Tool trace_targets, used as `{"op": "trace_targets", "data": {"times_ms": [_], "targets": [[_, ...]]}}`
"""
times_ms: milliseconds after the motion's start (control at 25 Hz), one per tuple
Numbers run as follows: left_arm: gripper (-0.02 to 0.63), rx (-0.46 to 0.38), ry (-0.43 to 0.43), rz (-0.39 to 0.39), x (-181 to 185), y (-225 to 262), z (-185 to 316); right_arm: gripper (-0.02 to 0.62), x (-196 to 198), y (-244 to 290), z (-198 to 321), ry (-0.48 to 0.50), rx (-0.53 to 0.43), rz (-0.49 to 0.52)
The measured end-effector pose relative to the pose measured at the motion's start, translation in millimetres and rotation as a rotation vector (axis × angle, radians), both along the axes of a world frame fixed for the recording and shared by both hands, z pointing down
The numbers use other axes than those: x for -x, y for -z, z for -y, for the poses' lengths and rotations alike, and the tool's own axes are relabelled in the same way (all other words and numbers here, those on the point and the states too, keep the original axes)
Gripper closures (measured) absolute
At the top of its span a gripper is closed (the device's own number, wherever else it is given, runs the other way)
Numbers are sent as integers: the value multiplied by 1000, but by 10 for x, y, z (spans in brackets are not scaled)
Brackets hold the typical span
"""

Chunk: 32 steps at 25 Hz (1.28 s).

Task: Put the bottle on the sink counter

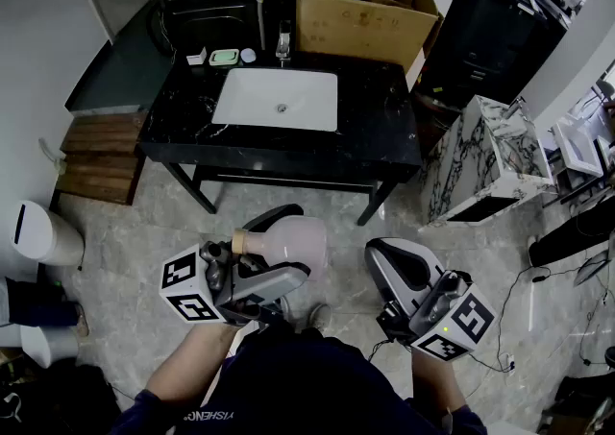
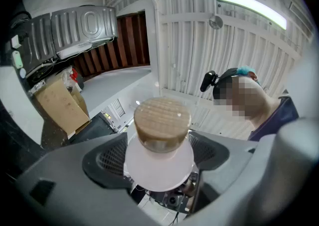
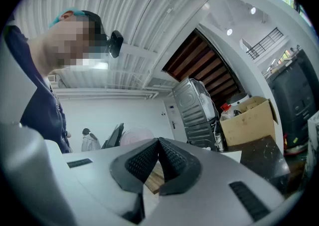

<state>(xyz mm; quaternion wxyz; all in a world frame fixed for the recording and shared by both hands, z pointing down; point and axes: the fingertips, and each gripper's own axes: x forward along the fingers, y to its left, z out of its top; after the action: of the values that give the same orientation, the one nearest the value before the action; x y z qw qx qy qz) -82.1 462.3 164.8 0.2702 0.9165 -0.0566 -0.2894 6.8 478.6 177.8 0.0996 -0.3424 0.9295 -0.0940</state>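
**Gripping the bottle, well short of the counter**

Clamped across its pale pink body, the bottle point(image 1: 288, 239) sits between the wide-spread jaws of the left gripper point(image 2: 158, 156) with both pads against its sides. It lies tilted, with its cork stopper point(image 2: 162, 120) toward the camera. It hangs over the marble floor point(image 1: 125, 279) in front of the person, well apart from the black sink counter point(image 1: 384, 131) and its white basin point(image 1: 279, 97). The right gripper point(image 3: 158, 146) is clenched on nothing, its tips meeting.

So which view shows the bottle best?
The head view: the bottle shows side-on, with tan cap, neck and pink body all visible. The left gripper view looks at it end-on, so mostly cap and shoulder show. The right gripper view shows only a pink edge, probably the bottle.
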Motion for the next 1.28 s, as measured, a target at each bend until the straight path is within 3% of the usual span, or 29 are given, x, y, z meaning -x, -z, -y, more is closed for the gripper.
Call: {"op": "trace_targets", "data": {"times_ms": [360,1280], "targets": [[219,5,-6,6,-44,-25,-2,569,-16,0,12,1,0,12],[219,31,50,16,-512,-179,89,568,-619,-195,127,14,45,63]]}}
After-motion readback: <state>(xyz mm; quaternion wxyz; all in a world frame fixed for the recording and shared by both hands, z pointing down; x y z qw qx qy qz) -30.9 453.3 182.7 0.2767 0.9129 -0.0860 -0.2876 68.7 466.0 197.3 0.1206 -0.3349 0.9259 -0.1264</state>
